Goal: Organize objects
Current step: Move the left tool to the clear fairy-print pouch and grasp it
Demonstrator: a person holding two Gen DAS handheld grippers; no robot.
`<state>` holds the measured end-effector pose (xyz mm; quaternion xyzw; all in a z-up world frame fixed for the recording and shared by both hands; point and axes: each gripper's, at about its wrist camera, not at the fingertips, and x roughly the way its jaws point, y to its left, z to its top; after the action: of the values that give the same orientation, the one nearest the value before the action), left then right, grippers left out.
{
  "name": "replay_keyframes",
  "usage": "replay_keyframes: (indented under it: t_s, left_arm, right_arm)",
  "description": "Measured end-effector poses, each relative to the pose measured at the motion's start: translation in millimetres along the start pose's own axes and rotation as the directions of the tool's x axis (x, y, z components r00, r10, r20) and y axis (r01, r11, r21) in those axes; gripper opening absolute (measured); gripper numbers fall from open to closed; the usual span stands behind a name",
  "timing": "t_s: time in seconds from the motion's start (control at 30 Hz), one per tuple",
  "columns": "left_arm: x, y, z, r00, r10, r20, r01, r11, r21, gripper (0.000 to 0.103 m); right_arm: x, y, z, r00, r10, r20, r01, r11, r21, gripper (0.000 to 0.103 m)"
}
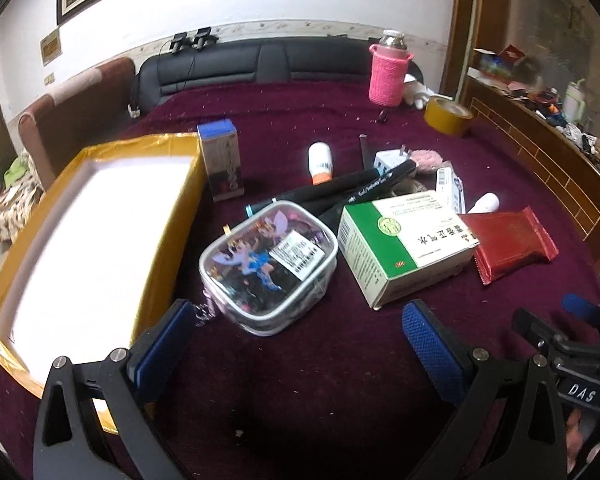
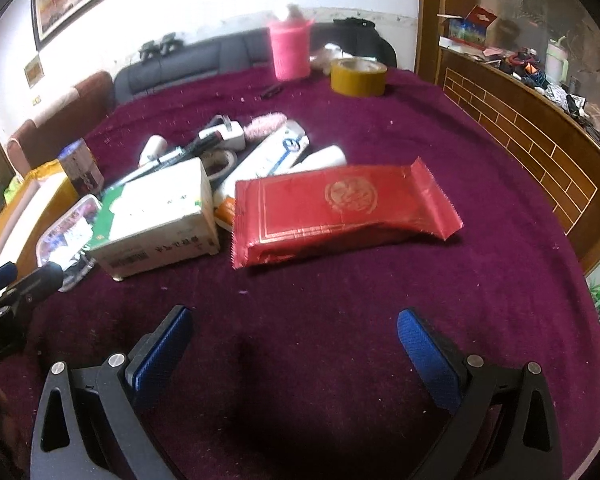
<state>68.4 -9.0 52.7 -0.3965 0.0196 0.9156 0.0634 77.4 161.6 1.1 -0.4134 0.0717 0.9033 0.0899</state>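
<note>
Both tools were spread wide and held nothing: the left gripper (image 1: 296, 320) hovered over the purple cloth (image 1: 340, 380) just short of a clear pouch (image 1: 268, 268), with the yellow tray (image 1: 96, 236) to its left. The right gripper (image 2: 296, 328) hung before a red packet (image 2: 340, 210), which lay beside a green-and-white box (image 2: 160, 220) among pens and bottles.

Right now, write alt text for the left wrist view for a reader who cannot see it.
Open left tongs hover over a maroon tablecloth, just short of a clear zip pouch printed with cartoon figures. An empty gold-edged box sits to the left; a green-and-white carton, a red foil packet and black pens lie to the right.
</note>
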Motion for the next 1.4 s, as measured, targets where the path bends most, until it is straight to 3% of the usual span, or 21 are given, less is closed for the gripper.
replay_keyframes:
  t_s: [0.17,0.3,0.43,0.6,0.77,0.9,1.23,1.33,1.4]
  left_arm:
    - [-9.7,12.7,9.1,1.000,-0.011,0.018,0.011,1.000,0.017,0.103]
    - [-8.6,13.1,12.6,0.998,-0.066,0.007,0.066,0.997,0.046,0.103]
    - [-5.7,-11.2,22.8,0.993,-0.114,-0.002,0.113,0.979,0.170,0.103]
    - [-3.1,-32.4,33.4,0.997,-0.083,-0.008,0.082,0.956,0.282,0.103]
    - [13.8,-16.7,33.1,0.999,0.032,-0.038,-0.020,0.960,0.281,0.103]
    - [27.5,-6.9,33.4,0.994,0.076,-0.077,-0.051,0.958,0.282,0.103]
    - [79.7,-22.2,21.8,0.970,0.203,-0.138,-0.119,0.880,0.460,0.103]
    - [80.5,-20.0,25.6,0.972,0.183,-0.148,-0.105,0.900,0.424,0.100]
    - [79.0,-20.1,26.2,0.973,0.175,-0.148,-0.101,0.907,0.408,0.090]
  right_arm:
    - [-11.5,3.6,9.6,0.998,0.040,0.039,-0.039,0.999,-0.030,0.103]
    - [-17.6,-1.3,13.6,0.996,0.059,0.059,-0.058,0.998,-0.024,0.103]
    - [-23.9,-20.8,16.7,0.994,0.074,0.083,-0.075,0.997,0.012,0.103]
    - [-26.8,-54.7,21.7,0.991,0.086,0.105,-0.096,0.992,0.087,0.103]
    - [-12.0,-77.9,22.5,0.989,0.115,0.097,-0.129,0.981,0.148,0.103]
    - [-0.4,-83.0,19.2,0.982,0.161,0.102,-0.177,0.969,0.173,0.103]
    - [21.6,-88.2,12.6,0.966,0.246,0.079,-0.258,0.942,0.216,0.103]
    - [22.6,-92.3,11.7,0.964,0.253,0.082,-0.265,0.933,0.242,0.103]
    - [23.7,-92.8,11.4,0.963,0.258,0.079,-0.270,0.930,0.250,0.103]
